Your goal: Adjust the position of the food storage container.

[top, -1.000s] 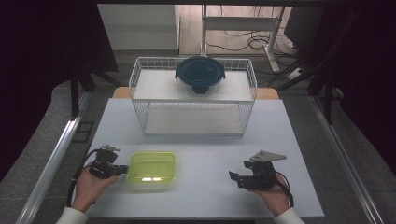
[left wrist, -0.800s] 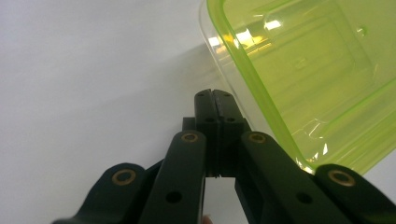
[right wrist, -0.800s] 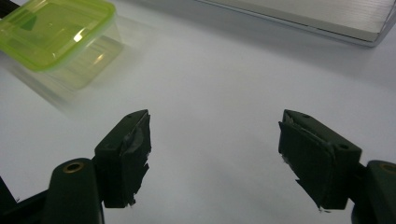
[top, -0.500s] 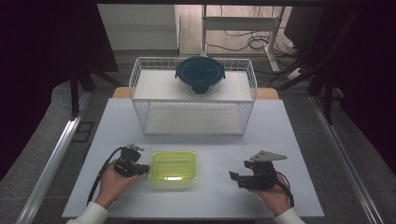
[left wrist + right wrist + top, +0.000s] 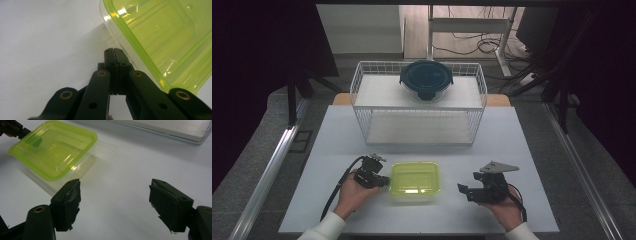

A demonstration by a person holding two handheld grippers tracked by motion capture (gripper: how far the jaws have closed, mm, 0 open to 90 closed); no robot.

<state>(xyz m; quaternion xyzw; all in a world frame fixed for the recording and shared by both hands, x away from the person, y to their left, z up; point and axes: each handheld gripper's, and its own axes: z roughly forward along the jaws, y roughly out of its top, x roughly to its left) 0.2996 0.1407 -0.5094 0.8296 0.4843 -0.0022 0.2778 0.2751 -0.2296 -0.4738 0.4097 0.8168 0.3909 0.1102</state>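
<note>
Table (image 5: 532,150) is white, and the green tub (image 5: 415,180) sits near my edge of it, between my two hands. Its lid is see-through lime green over a clear base, lying flat.

Left gripper (image 5: 382,181) is right up against the tub's left side. From the left gripper view (image 5: 113,53) the jaws are pressed together with no gap, tips just beside the clear rim under the green lid (image 5: 160,40). I can't tell whether they've got a bit of the rim pinched or are only touching it.

Right gripper (image 5: 463,190) is off to the tub's right, apart from it, jaws spread wide with nothing between them. In the right gripper view (image 5: 113,192) the tub (image 5: 53,151) is up ahead and to the left, with bare table in front of the jaws. The tape on both pads looks torn.

Further back there's a white wire basket (image 5: 419,125) standing across the middle of the table, with a round dark-lidded glass bowl (image 5: 426,80) up on its top. Nothing lies between the tub and the basket. Cables run on the floor behind.
</note>
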